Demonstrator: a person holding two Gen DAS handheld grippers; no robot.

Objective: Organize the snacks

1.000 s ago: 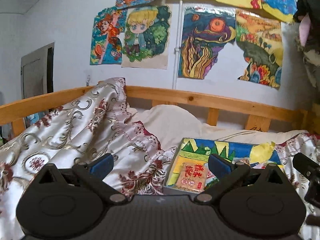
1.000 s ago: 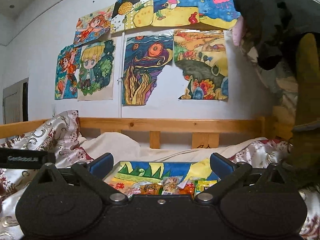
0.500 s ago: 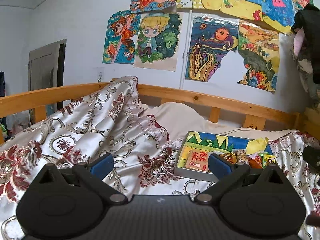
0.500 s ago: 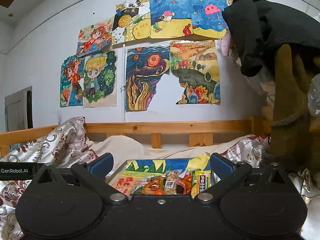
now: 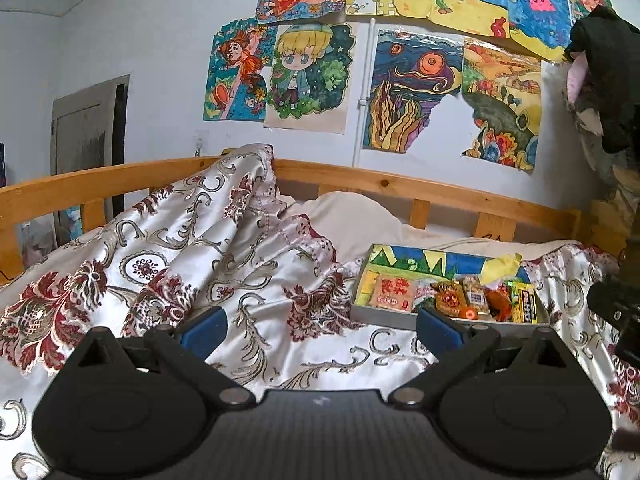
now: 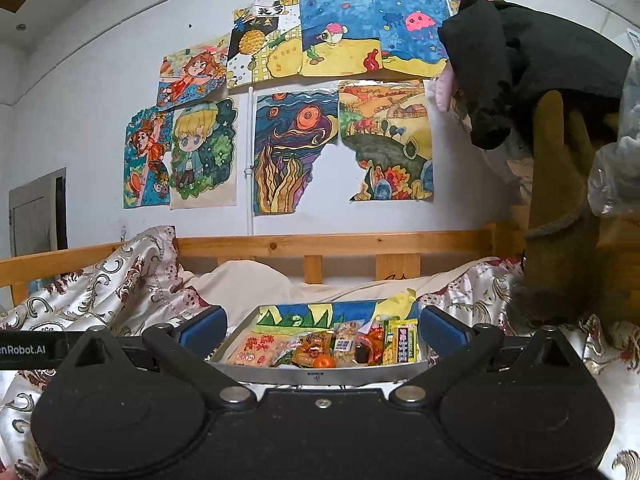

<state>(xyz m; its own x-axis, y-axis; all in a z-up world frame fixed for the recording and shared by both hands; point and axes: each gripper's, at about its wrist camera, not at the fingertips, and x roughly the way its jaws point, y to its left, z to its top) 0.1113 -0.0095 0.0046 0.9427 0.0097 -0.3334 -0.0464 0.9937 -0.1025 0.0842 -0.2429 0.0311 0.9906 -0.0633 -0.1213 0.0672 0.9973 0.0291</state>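
A shallow grey tray [image 5: 384, 317] with a colourful painted lining lies on the bed and holds several snack packets: a pink-red packet [image 5: 393, 292], an orange packet [image 5: 450, 300] and a yellow-green packet [image 5: 525, 303]. In the right wrist view the tray [image 6: 320, 374] sits straight ahead with the pink packet [image 6: 252, 353] and yellow-green packet [image 6: 402, 345] in it. My left gripper [image 5: 318, 326] is open and empty, left of and short of the tray. My right gripper [image 6: 323, 326] is open and empty, just in front of the tray's near rim.
A patterned satin quilt [image 5: 180, 256] is heaped on the left of the bed. A wooden rail [image 5: 400, 186] runs along the back below wall drawings. Dark and brown clothes [image 6: 560, 160] hang at the right. The left gripper's body [image 6: 24, 350] shows at the right view's left edge.
Both grippers have drawn back and risen, so the tray looks smaller and more of its snacks and the quilt show. Both grippers stay open.
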